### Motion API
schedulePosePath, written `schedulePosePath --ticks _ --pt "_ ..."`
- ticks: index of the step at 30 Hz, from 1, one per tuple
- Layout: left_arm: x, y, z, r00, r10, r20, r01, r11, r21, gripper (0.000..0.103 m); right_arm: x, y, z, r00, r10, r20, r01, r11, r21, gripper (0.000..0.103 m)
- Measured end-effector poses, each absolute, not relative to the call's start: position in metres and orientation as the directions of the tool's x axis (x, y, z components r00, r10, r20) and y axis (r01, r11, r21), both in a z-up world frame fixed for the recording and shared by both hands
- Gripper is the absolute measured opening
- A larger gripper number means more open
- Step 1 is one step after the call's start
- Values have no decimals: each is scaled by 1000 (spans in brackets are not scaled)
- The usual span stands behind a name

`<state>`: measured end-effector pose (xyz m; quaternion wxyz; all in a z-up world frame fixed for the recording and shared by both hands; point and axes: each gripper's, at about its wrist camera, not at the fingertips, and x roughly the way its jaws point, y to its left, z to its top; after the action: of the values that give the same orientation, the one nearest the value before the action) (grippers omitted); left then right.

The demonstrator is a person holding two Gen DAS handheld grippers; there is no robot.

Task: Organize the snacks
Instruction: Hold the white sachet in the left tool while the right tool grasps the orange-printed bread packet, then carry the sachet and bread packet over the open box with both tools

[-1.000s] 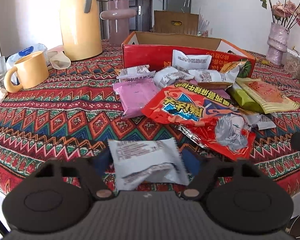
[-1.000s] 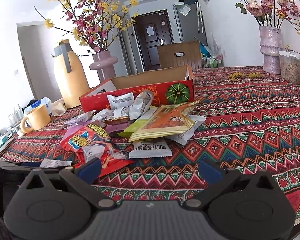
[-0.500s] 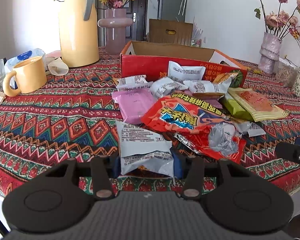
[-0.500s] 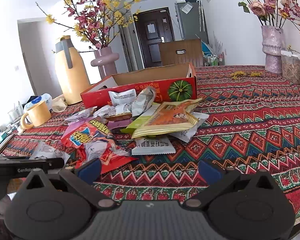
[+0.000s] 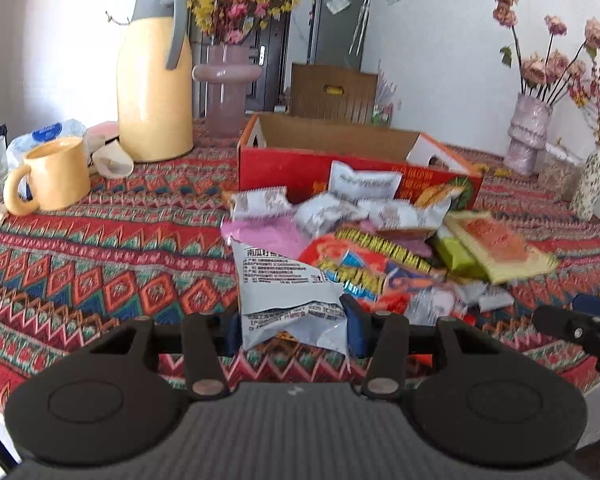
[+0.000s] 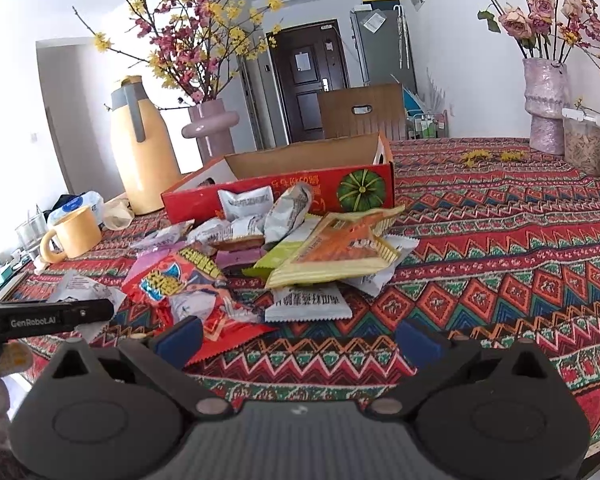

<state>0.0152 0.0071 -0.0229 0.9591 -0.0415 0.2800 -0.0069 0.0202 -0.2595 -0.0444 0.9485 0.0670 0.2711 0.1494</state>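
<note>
Left wrist view: patterned tablecloth (image 5: 100,272) covers the whole table, largest thing in sight. Far centre stands the red cardboard box (image 5: 340,160), open top, cardboard inside showing; can't tell if anything lies in it. Far left, tall yellow thermos jug (image 5: 154,76) w/ grey handle, upright; pink vase (image 5: 226,88) w/ flowering branches just right of it. Near left of the jug, yellow mug (image 5: 54,174), upright, handle to the left.

Snack pile (image 5: 380,240) lies on the cloth just near side of the box, touching its front wall: small white packets at the far edge, pink packet (image 5: 268,236) on the left, red snack bag (image 5: 364,272) in the middle, yellow-green flat packet (image 5: 496,244) on the right.

My left gripper (image 5: 292,328) is closed narrow on a white snack packet (image 5: 288,292), blue pads pressed on both its sides, packet upright w/ printed text facing me, held at the near left edge of the pile. Whether its lower end touches the cloth, can't tell.

Right wrist view: my right gripper (image 6: 296,338) stands wide apart, nothing between the fingers, over bare cloth at the near side of the pile; left fingertip (image 6: 180,338) overlaps the corner of the red snack bag in the picture, contact can't be told. The left gripper's black body shows at the left edge w/ the white packet crumpled beyond it. White flat packet (image 6: 306,300), text upside down, lies nearest to my right fingers.
</note>
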Motion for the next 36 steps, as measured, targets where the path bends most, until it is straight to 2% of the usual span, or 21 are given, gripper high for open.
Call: schedulePosePath --ticks 7,15,19,25,28,30,32,36 --pt "23 8 -12 869 -51 -492 3 995 -99 49 20 -261 -29 858 285 -428 -227 957 181 101" --pt "45 5 -7 871 -56 -489 4 994 -106 49 57 -257 -20 861 251 -443 -213 968 134 95" --pt "53 5 -9 865 -54 -499 1 994 -105 49 96 -251 -20 829 243 -503 -205 970 130 86" --pt "65 8 -14 852 -49 -522 -8 994 -106 49 134 -246 -32 774 252 -581 -197 968 157 84" --pt "69 10 -15 850 -46 -524 -13 994 -108 49 143 -245 -47 734 254 -630 -190 967 170 73" --pt "71 11 -15 848 -38 -528 -21 994 -105 49 140 -248 -52 738 268 -619 -191 963 189 70" --pt "72 12 -14 851 -36 -524 -23 994 -104 49 137 -252 -52 741 283 -610 -190 958 214 58" --pt "72 10 -13 853 -42 -520 -14 995 -103 49 131 -258 -52 752 289 -592 -189 955 226 47"
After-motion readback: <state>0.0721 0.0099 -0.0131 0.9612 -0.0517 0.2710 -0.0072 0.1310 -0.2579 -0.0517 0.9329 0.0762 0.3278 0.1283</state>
